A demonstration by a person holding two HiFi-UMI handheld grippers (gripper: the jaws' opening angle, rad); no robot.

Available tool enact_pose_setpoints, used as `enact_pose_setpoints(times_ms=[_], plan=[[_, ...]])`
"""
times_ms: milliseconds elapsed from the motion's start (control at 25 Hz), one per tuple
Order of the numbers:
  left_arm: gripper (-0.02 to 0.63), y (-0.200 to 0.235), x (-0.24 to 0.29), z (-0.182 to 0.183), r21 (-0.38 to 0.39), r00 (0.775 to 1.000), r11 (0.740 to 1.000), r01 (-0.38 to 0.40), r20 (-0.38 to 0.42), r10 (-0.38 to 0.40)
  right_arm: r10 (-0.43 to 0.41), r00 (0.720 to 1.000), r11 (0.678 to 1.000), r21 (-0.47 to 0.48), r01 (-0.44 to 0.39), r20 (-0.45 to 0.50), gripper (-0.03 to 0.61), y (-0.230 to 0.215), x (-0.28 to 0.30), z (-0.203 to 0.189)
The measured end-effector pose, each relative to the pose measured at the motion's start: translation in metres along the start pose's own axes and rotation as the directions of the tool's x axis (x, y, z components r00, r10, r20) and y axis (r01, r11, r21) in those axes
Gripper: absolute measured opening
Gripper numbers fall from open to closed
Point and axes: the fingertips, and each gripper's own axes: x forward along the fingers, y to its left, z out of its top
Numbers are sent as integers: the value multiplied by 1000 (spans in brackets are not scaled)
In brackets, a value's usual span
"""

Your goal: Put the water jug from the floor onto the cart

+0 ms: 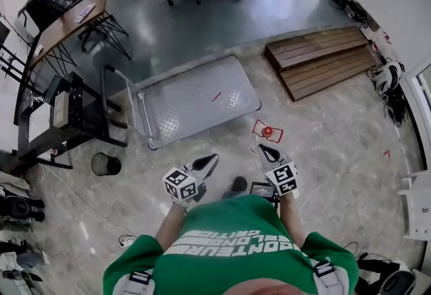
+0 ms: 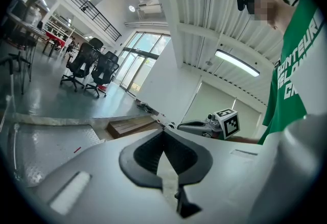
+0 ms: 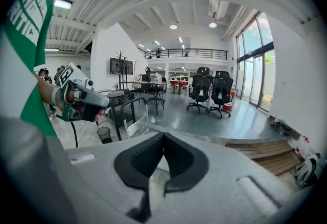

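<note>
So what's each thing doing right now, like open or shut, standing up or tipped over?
Left gripper: shut, holding nothing.
Right gripper: shut, holding nothing.
Cart: handle upright, not loaded.
Wastebasket: upright on the floor.

The person wears a bright green short-sleeved T-shirt [image 1: 229,226] with white block lettering [image 1: 232,244] across the chest. On each shoulder of the shirt sits a grey strap [image 1: 137,281] with a black buckle. Above the shirt's collar, a small black camera [image 2: 243,1] is fixed at the head. Out in front of the shirt, the left gripper [image 1: 214,157] and right gripper [image 1: 262,148] share one build. Each has a pale grey shell, black pointed jaws and a white cube [image 1: 180,184] printed with black square markers. A thin black cable [image 3: 74,138] hangs under the left one.
</note>
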Motion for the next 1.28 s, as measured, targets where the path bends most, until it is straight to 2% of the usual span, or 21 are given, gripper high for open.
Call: enact_pose_setpoints(times_ms=[400, 720, 920, 1280], plan=[[15, -3, 36, -1, -17, 998, 998, -60, -11, 60, 52, 999, 998, -18, -52, -12, -8, -46, 10, -10], [15, 7, 43, -3, -45, 997, 996, -75, -39, 74, 73, 997, 997, 12, -72, -38, -8, -50, 24, -20], [15, 23, 56, 4, -45, 997, 998, -47, -57, 45, 45, 998, 999, 22, -44, -46, -8, -63, 35, -13], [15, 63, 76, 47, -20, 1000, 1000, 23, -20, -23, -24, 998, 1000, 1, 25, -65, -8, -86, 65, 19]])
